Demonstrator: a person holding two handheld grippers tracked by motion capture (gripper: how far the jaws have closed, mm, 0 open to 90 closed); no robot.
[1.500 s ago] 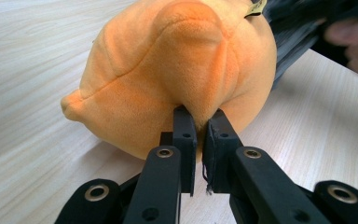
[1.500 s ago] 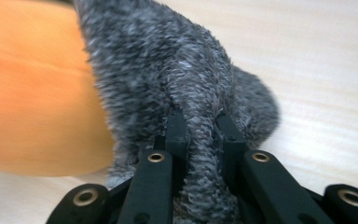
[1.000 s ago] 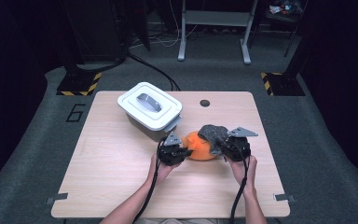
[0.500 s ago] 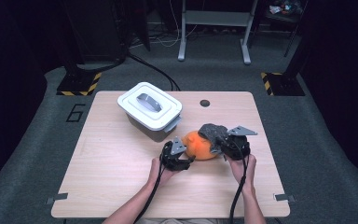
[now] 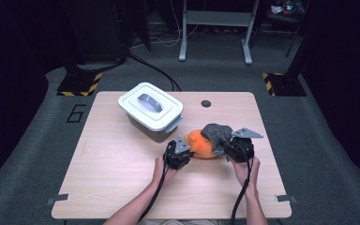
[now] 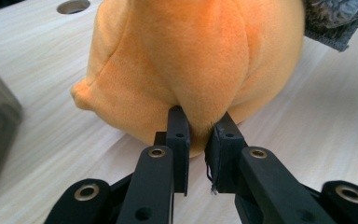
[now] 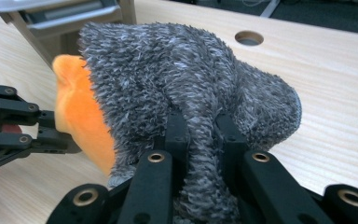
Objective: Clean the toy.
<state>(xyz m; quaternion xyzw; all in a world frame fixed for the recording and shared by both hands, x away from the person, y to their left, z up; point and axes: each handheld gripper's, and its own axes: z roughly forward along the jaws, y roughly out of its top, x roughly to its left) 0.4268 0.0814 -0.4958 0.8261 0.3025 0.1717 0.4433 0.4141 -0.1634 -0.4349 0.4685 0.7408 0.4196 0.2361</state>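
**Both tools clamped on the plush toy**

The one piece of writing you can read is a large "6" (image 5: 77, 114) marked on the floor, off beyond your left tool. The box (image 5: 151, 110) with its closed lid carries no readable label.

Your left tool (image 5: 183, 149) has just been closing and now pinches a fold of the orange toy (image 5: 201, 143) directly ahead of it. Your right tool (image 5: 226, 145) is clamped on the grey furry cloth (image 5: 217, 133) draped over the toy's far end. The toy lies on the surface (image 5: 122, 178) between your two tools, its long axis running from one tool to the other.
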